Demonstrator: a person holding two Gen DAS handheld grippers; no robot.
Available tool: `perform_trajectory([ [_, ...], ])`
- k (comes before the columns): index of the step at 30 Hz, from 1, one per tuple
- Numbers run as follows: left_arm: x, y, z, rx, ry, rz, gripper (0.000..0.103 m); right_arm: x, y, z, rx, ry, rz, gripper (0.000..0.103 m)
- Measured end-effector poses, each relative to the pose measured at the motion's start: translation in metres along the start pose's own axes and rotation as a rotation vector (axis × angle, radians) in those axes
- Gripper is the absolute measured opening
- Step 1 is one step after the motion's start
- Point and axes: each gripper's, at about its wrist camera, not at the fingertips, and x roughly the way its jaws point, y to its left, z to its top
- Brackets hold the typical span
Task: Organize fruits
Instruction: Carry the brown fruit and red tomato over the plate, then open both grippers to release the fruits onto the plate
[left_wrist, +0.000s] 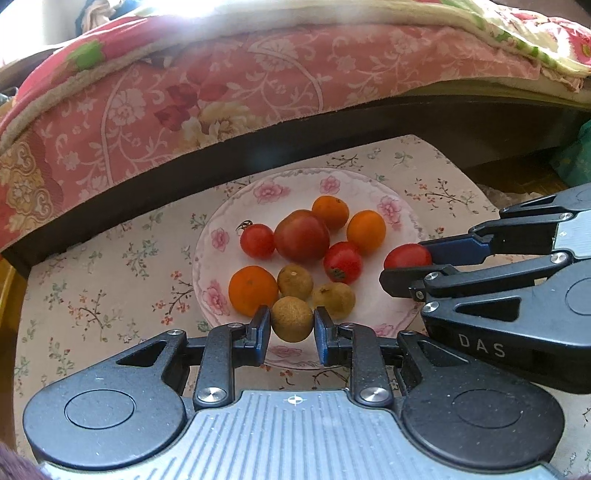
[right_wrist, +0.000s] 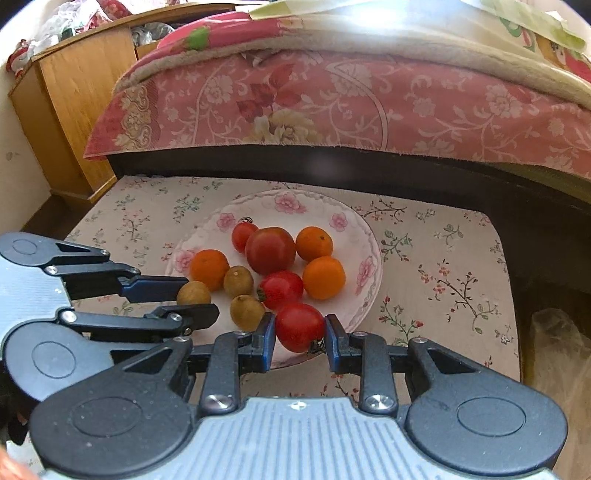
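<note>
The left claw (left_wrist: 291, 325), low in the centre of its own view, is clamped on a brown longan (left_wrist: 292, 319) above the near rim of the floral plate (left_wrist: 229, 218). The right claw (right_wrist: 300, 332) grips a red tomato (right_wrist: 300, 327) the same way, at lower centre of its view. On the plate lie three oranges, three more tomatoes and two longans. The plate sits mid-frame on the flowered table (right_wrist: 443, 258), the bed (right_wrist: 332, 103) filling the upper frame.
</note>
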Motion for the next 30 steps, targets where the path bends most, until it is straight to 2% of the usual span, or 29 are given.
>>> perform_trajectory([
  [17, 0.007, 0.001, 0.001, -0.003, 0.008, 0.022, 0.033, 0.013, 0.001, 0.004, -0.006, 0.001, -0.015, 0.033],
  [26, 0.004, 0.003, 0.004, -0.007, -0.006, 0.028, 0.041, 0.008, -0.002, 0.008, 0.009, -0.021, -0.023, 0.033],
  [28, 0.004, 0.001, 0.004, -0.004, -0.010, 0.026, 0.050, 0.007, -0.002, 0.009, 0.013, -0.028, -0.019, 0.035],
  [30, 0.002, -0.001, 0.005, 0.006, -0.017, 0.029, 0.051, 0.005, -0.002, 0.009, 0.013, -0.032, -0.015, 0.035],
])
